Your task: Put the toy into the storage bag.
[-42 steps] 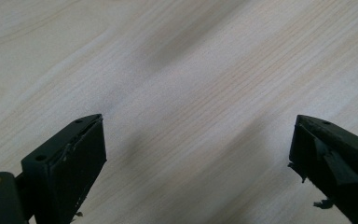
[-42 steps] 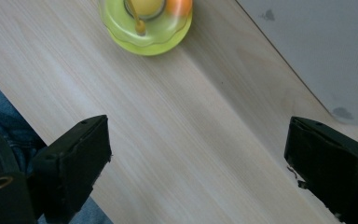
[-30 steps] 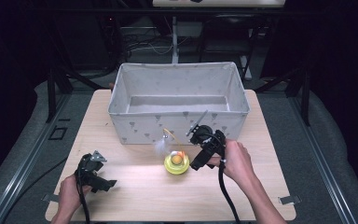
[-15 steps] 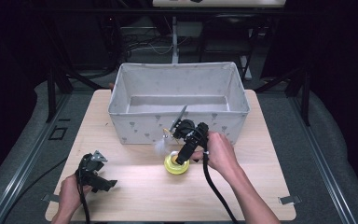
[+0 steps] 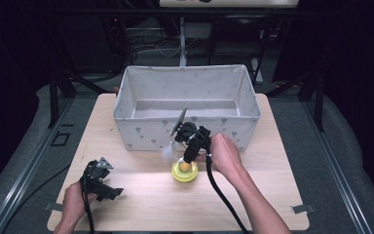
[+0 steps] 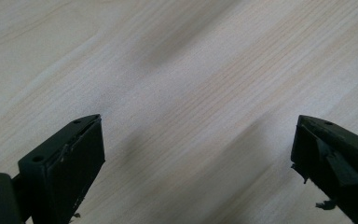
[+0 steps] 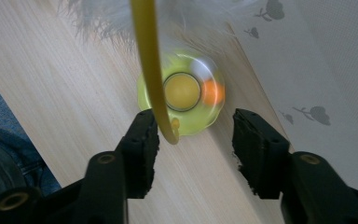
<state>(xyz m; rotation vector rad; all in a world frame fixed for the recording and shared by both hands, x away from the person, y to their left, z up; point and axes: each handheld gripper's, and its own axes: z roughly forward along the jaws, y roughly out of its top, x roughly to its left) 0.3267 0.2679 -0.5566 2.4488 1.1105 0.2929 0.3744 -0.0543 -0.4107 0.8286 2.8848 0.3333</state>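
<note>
A yellow-green round toy with an orange ball lies on the wooden table, just in front of the fabric bin. In the right gripper view the toy has a yellow hub, an orange ball at its right and a curved yellow stalk rising to white feathers. My right gripper hangs open right above it, jaws on either side of the toy's near edge. My left gripper rests at the table's front left, open over bare wood.
A grey fabric bin with small tree prints stands at the table's back middle, its front wall close beside the toy. Dark floor and metal rails surround the table.
My right gripper has moved left and down from beside the toy to directly over it. The left gripper has stayed put.
</note>
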